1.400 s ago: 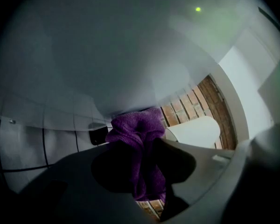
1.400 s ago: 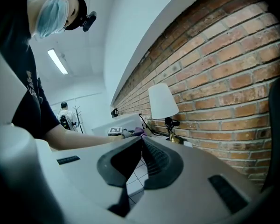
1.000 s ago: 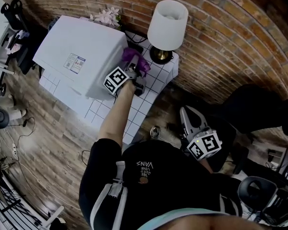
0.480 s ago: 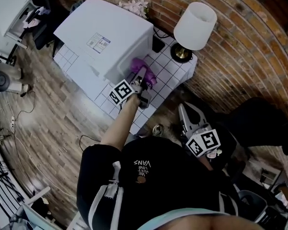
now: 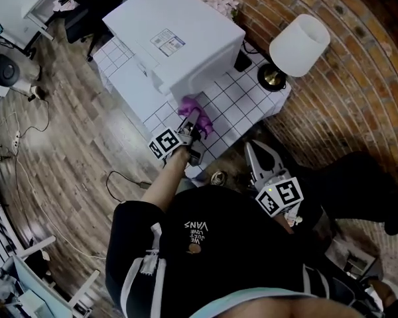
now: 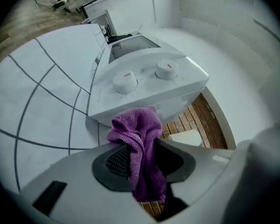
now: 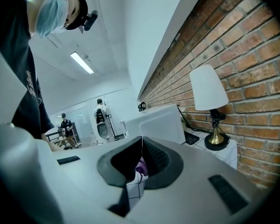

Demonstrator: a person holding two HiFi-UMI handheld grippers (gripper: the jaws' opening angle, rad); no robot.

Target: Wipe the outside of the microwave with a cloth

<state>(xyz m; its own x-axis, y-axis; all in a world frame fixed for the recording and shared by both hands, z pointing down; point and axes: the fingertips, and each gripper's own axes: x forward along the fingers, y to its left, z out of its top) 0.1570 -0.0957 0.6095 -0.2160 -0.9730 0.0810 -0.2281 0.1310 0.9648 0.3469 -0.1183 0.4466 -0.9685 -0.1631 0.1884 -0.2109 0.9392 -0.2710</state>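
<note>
The microwave (image 5: 179, 38) is sitting on the table (image 5: 235, 114), the lamp (image 5: 298, 45) standing right of it; my left gripper (image 5: 191, 126) is holding the cloth (image 5: 194, 110) just before its near corner.

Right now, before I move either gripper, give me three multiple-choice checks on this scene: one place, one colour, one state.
1. The lamp stands:
A on a shelf
B on the tiled table
C on the floor

2. The cloth is:
A yellow
B white
C purple

3. The right gripper is:
A shut and empty
B shut on the cloth
C wide open

Answers:
1 B: its brass base sits on the white tiles beside the microwave.
2 C: it shows purple where the left gripper pinches it.
3 A: its fingers meet with nothing between them.
</note>
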